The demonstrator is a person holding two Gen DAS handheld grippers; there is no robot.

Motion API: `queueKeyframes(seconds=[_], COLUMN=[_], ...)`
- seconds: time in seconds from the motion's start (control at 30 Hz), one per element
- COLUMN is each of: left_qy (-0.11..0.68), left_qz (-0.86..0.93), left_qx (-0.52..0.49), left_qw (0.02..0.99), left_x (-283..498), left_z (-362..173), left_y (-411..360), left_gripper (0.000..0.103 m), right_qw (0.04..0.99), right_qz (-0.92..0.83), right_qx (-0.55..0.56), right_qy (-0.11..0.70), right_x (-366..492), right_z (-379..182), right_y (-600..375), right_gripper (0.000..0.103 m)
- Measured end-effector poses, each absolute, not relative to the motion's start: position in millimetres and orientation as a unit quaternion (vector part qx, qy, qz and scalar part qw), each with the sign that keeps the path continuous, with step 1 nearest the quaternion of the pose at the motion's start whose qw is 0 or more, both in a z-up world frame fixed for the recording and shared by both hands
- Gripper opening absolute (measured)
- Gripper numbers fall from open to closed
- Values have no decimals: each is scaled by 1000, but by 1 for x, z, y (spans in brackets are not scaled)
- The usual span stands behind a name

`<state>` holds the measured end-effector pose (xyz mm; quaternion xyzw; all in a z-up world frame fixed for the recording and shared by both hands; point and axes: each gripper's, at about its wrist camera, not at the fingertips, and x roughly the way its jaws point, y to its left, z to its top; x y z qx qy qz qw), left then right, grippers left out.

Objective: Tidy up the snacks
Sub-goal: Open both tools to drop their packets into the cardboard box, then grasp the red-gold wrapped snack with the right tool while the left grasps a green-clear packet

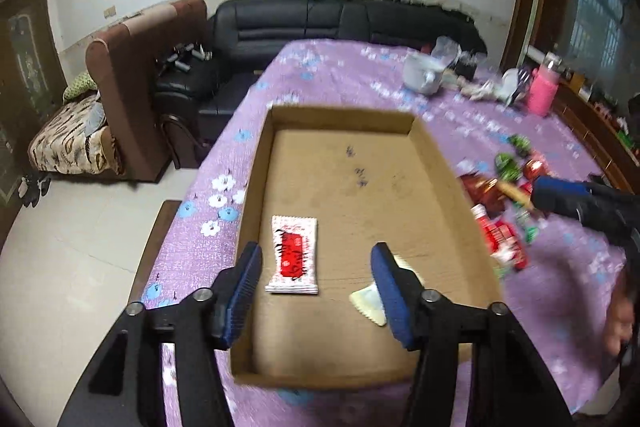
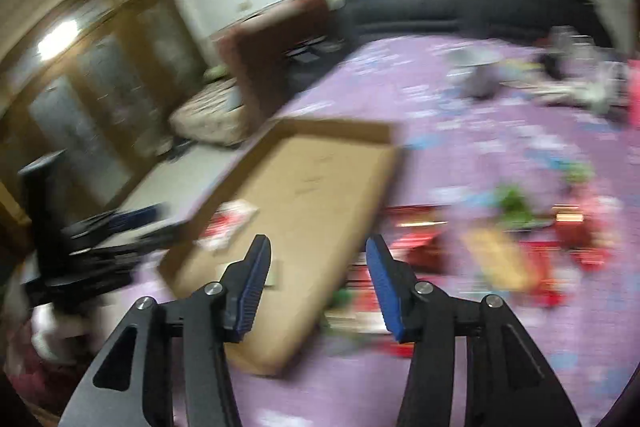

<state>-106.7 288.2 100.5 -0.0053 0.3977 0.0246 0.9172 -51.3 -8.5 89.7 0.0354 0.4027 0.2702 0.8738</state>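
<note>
A shallow cardboard box lies on the purple flowered tablecloth. Inside it lie a red and white snack packet and a pale packet partly hidden by my right finger. My left gripper is open and empty, above the box's near end. A pile of red and green snacks lies on the cloth right of the box. My right gripper is open and empty, over the box's right edge; it also shows in the left wrist view over the pile. The right wrist view is blurred.
A white mug, a pink bottle and clutter stand at the table's far right. A black sofa and a brown armchair stand beyond the table. The table's left edge drops to the floor.
</note>
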Motion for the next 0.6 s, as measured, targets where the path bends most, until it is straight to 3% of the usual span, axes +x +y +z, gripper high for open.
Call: queueKeyframes(seconds=[0.13,0.27,0.4,0.6], left_qy=[351,326,330,347], left_qz=[20,41,15,-6], left_qx=[-46,5,6,8], left_qw=[935,945,944,938], left_x=[-125,-125,-127,-123], left_z=[117,115,110,107], left_y=[278,252,237,220], left_gripper=[73,73,73,73], right_qw=[869,863,847,848], right_qz=[238,239,252,228], right_qx=[51,26,7,-20], right_qy=[432,445,468,478], right_x=[-31,-12,5,16], right_z=[72,53,38,23], right_y=[-35,-11,23,38], right_gripper=[48,47,30,24])
